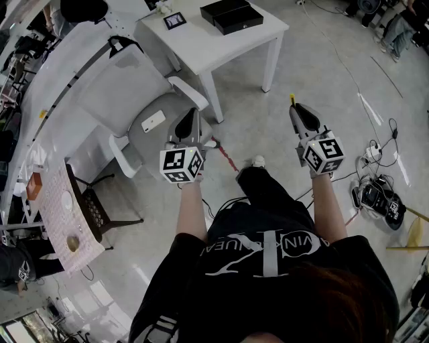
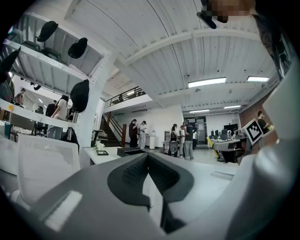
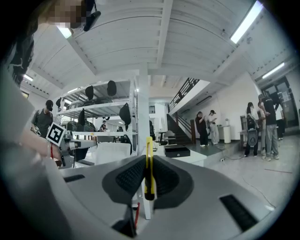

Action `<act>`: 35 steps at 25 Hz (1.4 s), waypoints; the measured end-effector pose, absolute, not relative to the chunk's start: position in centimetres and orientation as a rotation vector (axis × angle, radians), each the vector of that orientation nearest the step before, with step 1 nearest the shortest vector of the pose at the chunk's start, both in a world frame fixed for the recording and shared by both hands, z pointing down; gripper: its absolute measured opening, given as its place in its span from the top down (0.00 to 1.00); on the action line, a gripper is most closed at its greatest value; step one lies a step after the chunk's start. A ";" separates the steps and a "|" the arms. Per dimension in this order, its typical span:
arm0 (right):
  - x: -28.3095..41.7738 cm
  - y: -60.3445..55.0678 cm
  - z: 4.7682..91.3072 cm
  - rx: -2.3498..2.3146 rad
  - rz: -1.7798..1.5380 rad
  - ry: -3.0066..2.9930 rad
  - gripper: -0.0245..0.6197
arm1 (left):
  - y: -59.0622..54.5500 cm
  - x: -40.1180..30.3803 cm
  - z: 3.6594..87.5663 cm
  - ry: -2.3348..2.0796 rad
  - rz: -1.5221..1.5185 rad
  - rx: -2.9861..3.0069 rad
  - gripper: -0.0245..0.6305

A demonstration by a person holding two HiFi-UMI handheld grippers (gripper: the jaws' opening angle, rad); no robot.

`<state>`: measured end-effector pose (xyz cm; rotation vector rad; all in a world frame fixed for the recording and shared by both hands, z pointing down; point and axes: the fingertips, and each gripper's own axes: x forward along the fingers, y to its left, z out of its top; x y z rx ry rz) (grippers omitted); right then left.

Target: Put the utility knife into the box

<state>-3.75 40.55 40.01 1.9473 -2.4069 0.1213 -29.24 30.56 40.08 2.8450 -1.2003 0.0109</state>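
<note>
A slim yellow utility knife (image 3: 149, 164) stands upright between the black pads, with my right gripper (image 3: 149, 176) shut on it; its yellow tip (image 1: 292, 100) pokes out past the gripper (image 1: 299, 115) in the head view. The black box (image 1: 232, 15) lies open in two halves on the white table (image 1: 201, 41) far ahead, seen small as a black box (image 3: 176, 152) in the right gripper view. My left gripper (image 1: 188, 123) is held level with the right one, jaws pressed together on nothing (image 2: 148, 171). Both grippers hang over the floor, well short of the table.
A white office chair (image 1: 127, 100) with a phone-like item (image 1: 153, 121) on its seat stands left of the left gripper. A small framed item (image 1: 175, 20) sits on the table. Cables and a power strip (image 1: 375, 191) lie at the right. Several people stand in the distance (image 2: 185, 140).
</note>
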 end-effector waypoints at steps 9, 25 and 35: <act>-0.5 34.2 40.1 1.958 0.112 -2.408 0.88 | 24.7 -26.4 40.2 -1.211 0.014 2.844 0.95; 8.5 23.6 40.8 1.944 0.204 -2.505 0.87 | 14.1 -17.8 40.8 -1.177 0.086 2.812 0.95; 11.1 16.4 41.1 1.842 0.195 -2.533 0.87 | 8.5 -15.3 40.6 -1.256 0.041 2.775 0.95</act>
